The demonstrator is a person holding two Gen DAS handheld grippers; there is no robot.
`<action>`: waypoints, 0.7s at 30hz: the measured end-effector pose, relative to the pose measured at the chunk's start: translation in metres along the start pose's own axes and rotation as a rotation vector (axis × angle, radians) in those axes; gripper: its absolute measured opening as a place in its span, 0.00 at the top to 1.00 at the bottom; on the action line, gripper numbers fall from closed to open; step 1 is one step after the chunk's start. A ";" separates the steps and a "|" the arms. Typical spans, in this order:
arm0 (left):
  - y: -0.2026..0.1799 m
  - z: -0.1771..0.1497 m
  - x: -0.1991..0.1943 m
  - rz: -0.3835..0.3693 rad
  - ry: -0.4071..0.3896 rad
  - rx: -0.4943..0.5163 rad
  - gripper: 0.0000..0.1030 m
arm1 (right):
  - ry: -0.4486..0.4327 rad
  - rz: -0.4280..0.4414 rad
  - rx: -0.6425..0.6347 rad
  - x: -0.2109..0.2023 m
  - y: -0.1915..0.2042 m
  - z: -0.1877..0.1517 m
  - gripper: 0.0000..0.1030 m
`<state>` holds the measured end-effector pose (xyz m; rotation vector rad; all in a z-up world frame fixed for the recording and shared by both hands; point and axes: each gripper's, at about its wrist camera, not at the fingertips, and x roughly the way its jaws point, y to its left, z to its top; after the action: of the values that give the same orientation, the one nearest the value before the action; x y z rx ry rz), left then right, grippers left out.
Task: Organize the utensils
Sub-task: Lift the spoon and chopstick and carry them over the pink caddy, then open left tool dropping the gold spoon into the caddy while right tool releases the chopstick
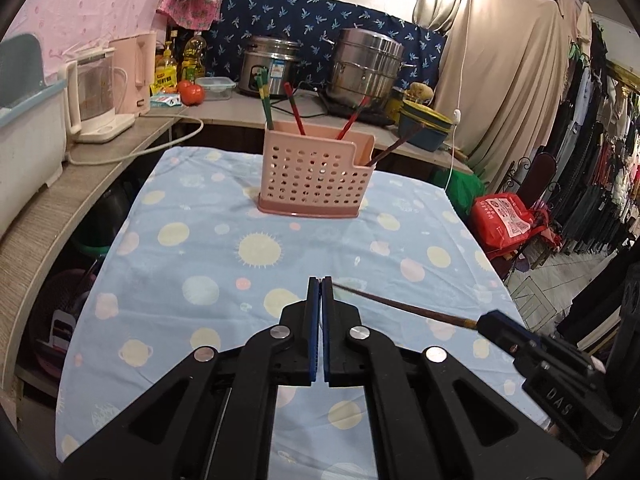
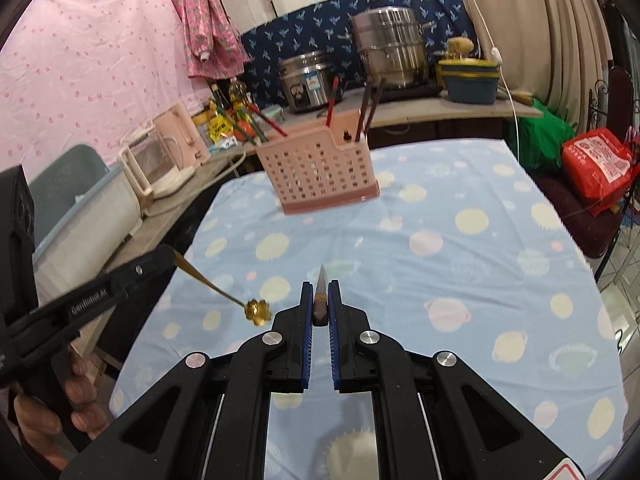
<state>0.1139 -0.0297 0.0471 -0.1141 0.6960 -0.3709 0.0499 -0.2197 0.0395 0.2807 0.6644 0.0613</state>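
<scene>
A pink perforated utensil holder [image 1: 316, 176] [image 2: 320, 168] stands at the far end of the table. Red, green and dark chopsticks [image 1: 296, 114] stick out of it. In the left wrist view my left gripper [image 1: 320, 280] is shut, with nothing showing past its pads. The right wrist view shows that left gripper [image 2: 170, 256] shut on the handle of a gold spoon [image 2: 256, 312] with a flower-shaped bowl. My right gripper [image 2: 321, 285] [image 1: 486, 320] is shut on a dark brown chopstick [image 2: 321, 300] [image 1: 400, 306]. Both grippers hover above the near part of the table.
A blue cloth with pastel planets [image 1: 240, 248] covers the table. Behind it a curved counter holds a rice cooker [image 1: 272, 66], a steel pot [image 1: 368, 68], a kettle [image 1: 96, 92] and tomatoes [image 1: 191, 92]. A red bag [image 1: 504, 216] and hanging clothes are at the right.
</scene>
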 end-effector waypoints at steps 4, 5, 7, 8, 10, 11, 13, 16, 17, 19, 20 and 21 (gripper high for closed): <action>-0.006 0.014 -0.006 -0.007 -0.027 0.018 0.99 | -0.052 0.006 -0.010 -0.007 0.003 0.026 0.93; -0.008 0.018 -0.008 -0.007 -0.036 0.024 0.99 | -0.069 0.005 -0.017 -0.009 0.004 0.034 0.93; -0.010 0.026 -0.010 -0.010 -0.050 0.034 0.99 | -0.093 0.006 -0.025 -0.011 0.005 0.048 0.93; -0.011 0.029 -0.010 -0.010 -0.054 0.037 0.99 | -0.104 0.007 -0.029 -0.011 0.005 0.056 0.93; -0.012 0.039 -0.010 -0.016 -0.065 0.043 0.99 | -0.123 0.006 -0.038 -0.012 0.007 0.070 0.93; -0.013 0.045 -0.009 -0.017 -0.070 0.045 0.99 | -0.134 0.006 -0.042 -0.011 0.007 0.077 0.93; -0.014 0.058 -0.008 -0.016 -0.086 0.055 0.99 | -0.156 0.005 -0.049 -0.011 0.009 0.093 0.93; -0.014 0.079 -0.003 -0.006 -0.108 0.068 0.99 | -0.187 0.005 -0.059 -0.010 0.011 0.117 0.93; -0.013 0.087 -0.001 -0.005 -0.115 0.071 0.99 | -0.199 0.002 -0.065 -0.009 0.012 0.125 0.93; -0.012 0.102 0.005 0.002 -0.126 0.076 0.99 | -0.226 -0.004 -0.079 -0.006 0.015 0.145 0.93; -0.011 0.111 0.008 0.002 -0.132 0.078 0.99 | -0.238 -0.003 -0.081 -0.005 0.016 0.154 0.93; -0.010 0.119 0.011 0.005 -0.138 0.079 0.99 | -0.252 -0.001 -0.083 -0.003 0.017 0.166 0.93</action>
<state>0.1951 -0.0457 0.1334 -0.0626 0.5449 -0.3811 0.1503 -0.2432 0.1705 0.2039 0.4103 0.0511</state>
